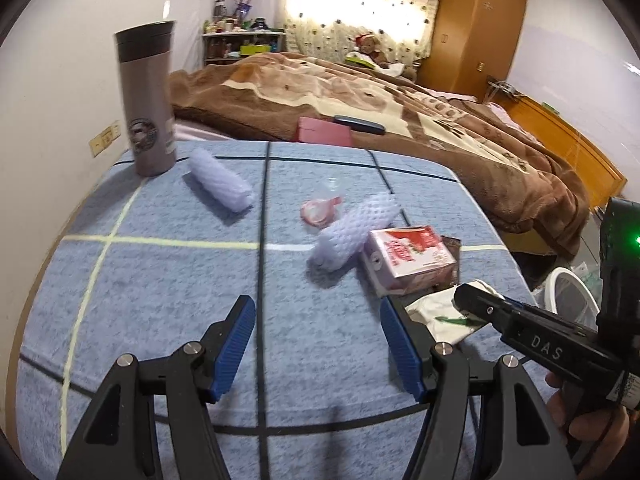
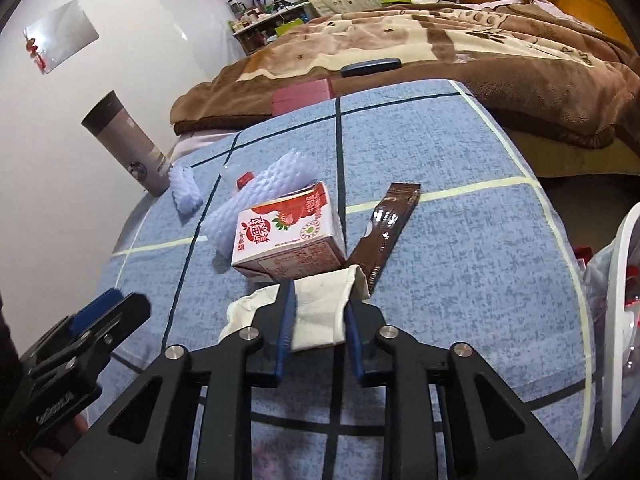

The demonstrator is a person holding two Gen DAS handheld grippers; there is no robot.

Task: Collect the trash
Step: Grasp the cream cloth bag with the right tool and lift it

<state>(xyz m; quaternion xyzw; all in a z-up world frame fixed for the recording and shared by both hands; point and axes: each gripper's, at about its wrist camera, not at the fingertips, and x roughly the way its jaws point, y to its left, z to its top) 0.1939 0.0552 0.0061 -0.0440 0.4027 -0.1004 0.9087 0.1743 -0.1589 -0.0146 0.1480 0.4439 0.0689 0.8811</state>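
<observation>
- our right gripper (image 2: 319, 304) is clamped on the crumpled white paper (image 2: 320, 312) at the near edge of the blue checked cloth (image 2: 460, 280)
- our left gripper (image 1: 318, 320) hangs over bare cloth, jaws apart, holding nothing
- past the paper: red-and-white drink carton (image 2: 288, 232), brown sachet (image 2: 384, 228) just right of it
- white foam sleeve (image 1: 356, 228) touches the carton, clear wrapper (image 1: 320, 208) behind it
- second foam sleeve (image 1: 220, 180) beside the grey tumbler (image 1: 148, 96), far left
- white bin (image 2: 624, 280) stands off the right edge

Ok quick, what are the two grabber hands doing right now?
Left gripper: open, holding nothing.
Right gripper: closed on the crumpled white paper napkin.
</observation>
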